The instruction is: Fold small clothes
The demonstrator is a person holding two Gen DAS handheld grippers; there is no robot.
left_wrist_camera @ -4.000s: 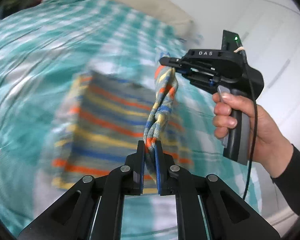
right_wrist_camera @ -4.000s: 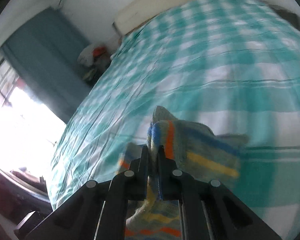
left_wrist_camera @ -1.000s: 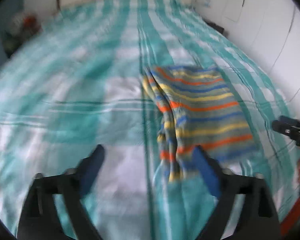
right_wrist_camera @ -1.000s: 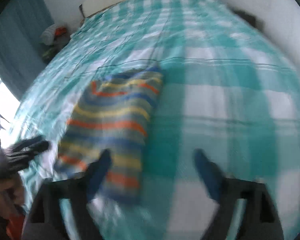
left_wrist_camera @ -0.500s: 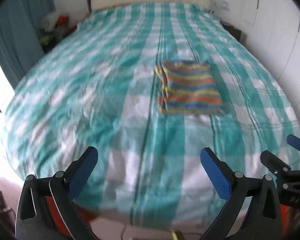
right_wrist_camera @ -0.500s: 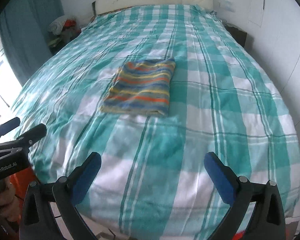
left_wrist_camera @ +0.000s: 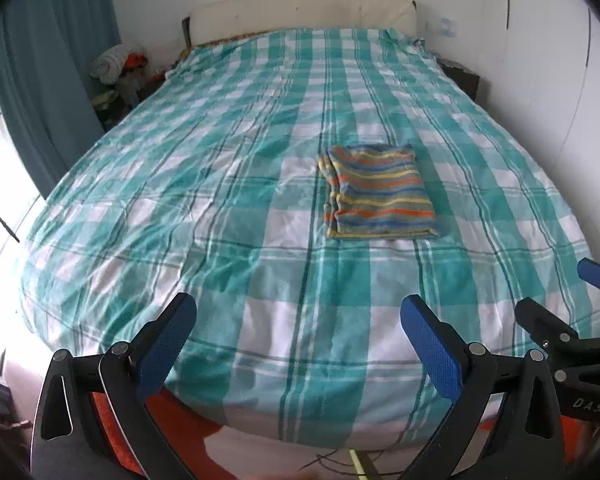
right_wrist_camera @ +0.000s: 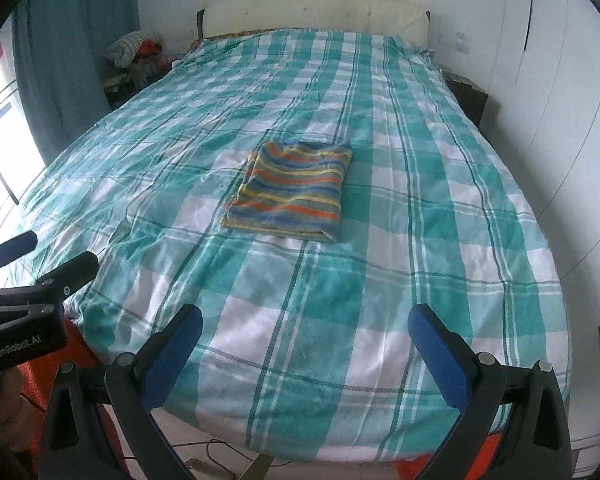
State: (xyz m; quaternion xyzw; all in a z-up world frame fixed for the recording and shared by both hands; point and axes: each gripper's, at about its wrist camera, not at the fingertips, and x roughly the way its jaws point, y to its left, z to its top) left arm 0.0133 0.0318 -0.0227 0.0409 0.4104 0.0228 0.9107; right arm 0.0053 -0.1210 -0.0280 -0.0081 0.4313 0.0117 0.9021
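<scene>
A small striped garment (left_wrist_camera: 378, 191), blue, orange and yellow, lies folded into a flat rectangle on the green-and-white checked bed (left_wrist_camera: 236, 208); it also shows in the right wrist view (right_wrist_camera: 290, 190). My left gripper (left_wrist_camera: 298, 344) is open and empty, held back beyond the foot of the bed. My right gripper (right_wrist_camera: 306, 350) is open and empty, also beyond the foot of the bed. Each gripper shows at the edge of the other's view: the right one (left_wrist_camera: 560, 312) and the left one (right_wrist_camera: 36, 264).
A cream headboard (left_wrist_camera: 300, 10) stands at the far end. Blue curtains (left_wrist_camera: 48, 80) and a pile of clothes (left_wrist_camera: 118, 66) are at the left. White wardrobe doors (right_wrist_camera: 560, 100) line the right wall. A dark bedside table (right_wrist_camera: 468, 98) stands at the far right.
Both grippers let go of the striped garment, opened wide and pulled back from the bed. The garment now lies folded flat and looks farther away.
</scene>
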